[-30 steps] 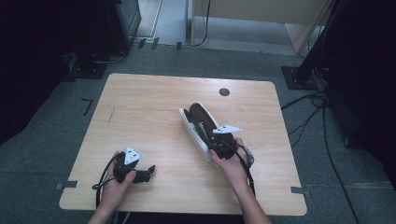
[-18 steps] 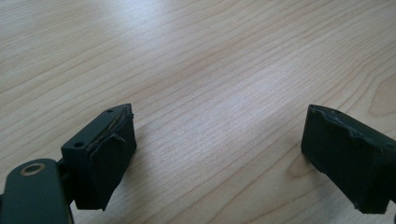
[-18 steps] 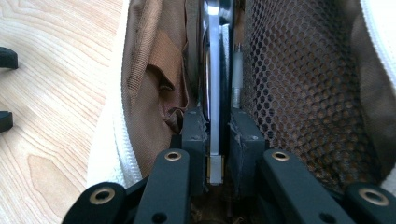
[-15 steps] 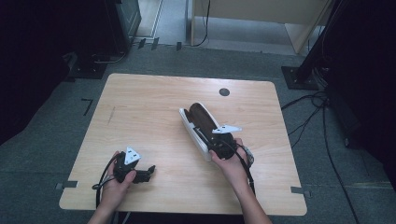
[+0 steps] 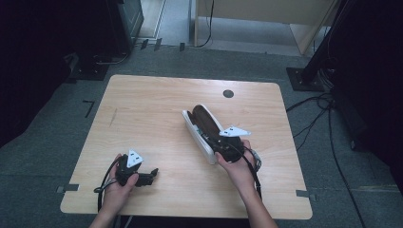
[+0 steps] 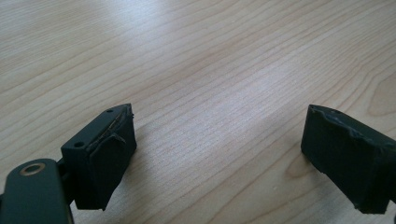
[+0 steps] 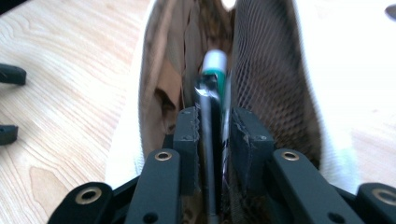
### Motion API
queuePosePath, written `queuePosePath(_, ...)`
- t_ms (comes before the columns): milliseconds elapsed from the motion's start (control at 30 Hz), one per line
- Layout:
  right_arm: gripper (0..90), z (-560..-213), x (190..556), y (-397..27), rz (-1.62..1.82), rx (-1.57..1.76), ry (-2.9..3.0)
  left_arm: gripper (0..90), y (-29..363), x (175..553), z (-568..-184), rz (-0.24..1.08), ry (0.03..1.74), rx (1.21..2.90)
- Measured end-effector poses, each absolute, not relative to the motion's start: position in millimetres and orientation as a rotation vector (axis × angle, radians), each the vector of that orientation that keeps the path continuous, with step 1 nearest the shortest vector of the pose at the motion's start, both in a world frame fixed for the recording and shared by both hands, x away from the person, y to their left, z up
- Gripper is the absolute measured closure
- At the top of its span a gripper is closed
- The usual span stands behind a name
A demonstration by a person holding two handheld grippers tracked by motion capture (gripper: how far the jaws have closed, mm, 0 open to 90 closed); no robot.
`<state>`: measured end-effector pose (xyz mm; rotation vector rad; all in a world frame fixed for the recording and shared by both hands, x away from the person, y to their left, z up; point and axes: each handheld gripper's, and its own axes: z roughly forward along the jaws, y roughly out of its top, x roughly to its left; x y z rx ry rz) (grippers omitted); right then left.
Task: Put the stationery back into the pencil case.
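Resting at the lower left of the high view, the left gripper (image 5: 151,174) lies low over the bare wood of the bench (image 5: 157,109), well apart from the work. In the left gripper view its fingers (image 6: 105,156) stand wide apart with nothing but wood grain between them.

Right of centre in the high view lies an open pencil case (image 5: 196,134), white outside and brown inside, set slantwise on the bench. The right gripper (image 5: 215,138) reaches into its near end. In the right gripper view the case's white wall (image 7: 327,93) and a brown mesh lining rise on either side. The right fingers (image 7: 187,135) stand close together around a slim dark pen (image 7: 210,121), which lies along the trough of the case. These fingers have just been opening a little, with the pen between them; the pads look to be touching it. Beyond it show a green barrel and a white tip (image 7: 215,63); I cannot tell whether that is the same pen or a second one.

Judging by this, the pen is already down inside the case, so the placing seems nearly done. What looks left is to let go fully, draw the right gripper out, and perhaps close the case.
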<state>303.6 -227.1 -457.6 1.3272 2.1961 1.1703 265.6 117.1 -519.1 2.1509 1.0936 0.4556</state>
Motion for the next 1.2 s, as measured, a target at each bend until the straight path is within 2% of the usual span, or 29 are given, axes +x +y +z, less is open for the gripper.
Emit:
queuePosePath(433, 82.5, -426, 289, -240, 1.282, 1.237, 2.074, 10.2, 117, 266, -519, 0.457, 1.096, 2.149)
queuePosePath(667, 82.9, -413, 280, -251, 1.307, 1.22, 2.033, 10.2, 117, 266, -519, 0.457, 1.096, 2.149)
queuePosePath(867, 78.8, -406, 272, -266, 1.296, 1.203, 1.992, 10.2, 117, 266, -519, 0.456, 1.096, 2.149)
queuePosePath(1033, 72.1, -404, 267, -281, 1.287, 1.215, 1.969, 10.2, 117, 266, -519, 0.457, 1.096, 2.149)
queuePosePath(1200, 56.4, -408, 263, -296, 1.298, 1.212, 1.955, 10.2, 117, 265, -519, 0.458, 1.1, 2.146)
